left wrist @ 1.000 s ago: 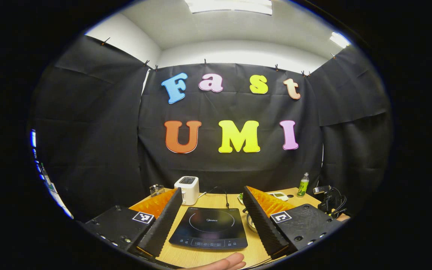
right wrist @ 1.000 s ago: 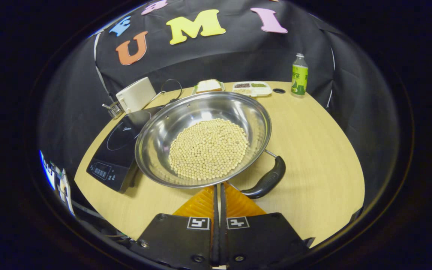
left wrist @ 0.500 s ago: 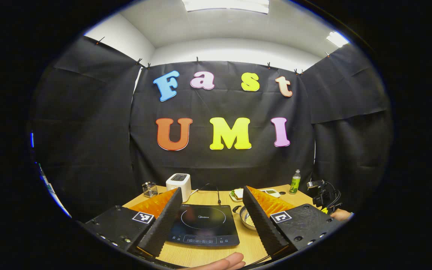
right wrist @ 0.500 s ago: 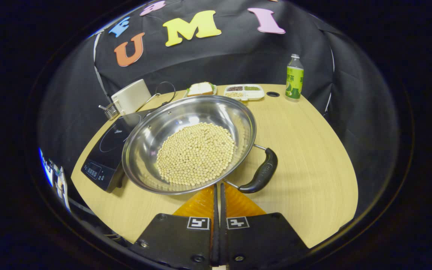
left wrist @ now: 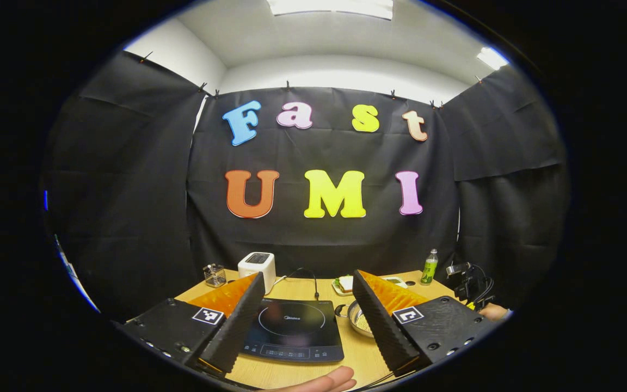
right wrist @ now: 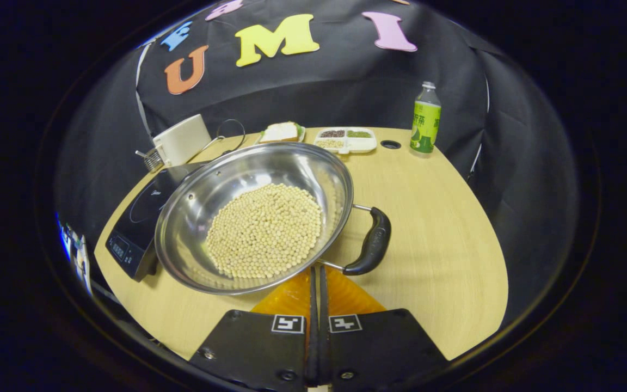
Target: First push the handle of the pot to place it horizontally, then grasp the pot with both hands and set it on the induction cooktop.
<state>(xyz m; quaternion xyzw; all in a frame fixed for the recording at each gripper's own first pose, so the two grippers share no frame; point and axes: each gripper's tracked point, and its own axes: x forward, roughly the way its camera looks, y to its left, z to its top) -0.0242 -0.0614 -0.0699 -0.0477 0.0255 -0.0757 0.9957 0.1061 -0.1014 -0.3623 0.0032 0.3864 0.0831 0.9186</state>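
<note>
Fingers of the right gripper (right wrist: pixel 317 272) are pressed flat together at the bottom middle of the right gripper view, with nothing between them. Their tips sit right at the near rim of the pot (right wrist: pixel 253 218), beside where the black handle (right wrist: pixel 370 250) joins it. I cannot tell if they touch the metal.

Fingers of the left gripper (left wrist: pixel 305 316) are spread wide at the bottom of the left gripper view and hold nothing. Between them you see the induction cooktop (left wrist: pixel 292 329), and a bit of the pot peeks out to its right.

The pot is on the wooden table (right wrist: pixel 444 228), in the middle of the right gripper view, just right of the cooktop and maybe leaning over its edge. It is not on the cooktop yet. The turning job looks like it is under way. Grabbing with both grippers and lifting is left to do.

Inside the pot is a heap of small pale beans (right wrist: pixel 264 228). Near the top middle, a white tray (right wrist: pixel 346 140) holds dark, green and pale bits in separate boxes. A green bottle (right wrist: pixel 424 118) stands upright at the upper right.
</note>
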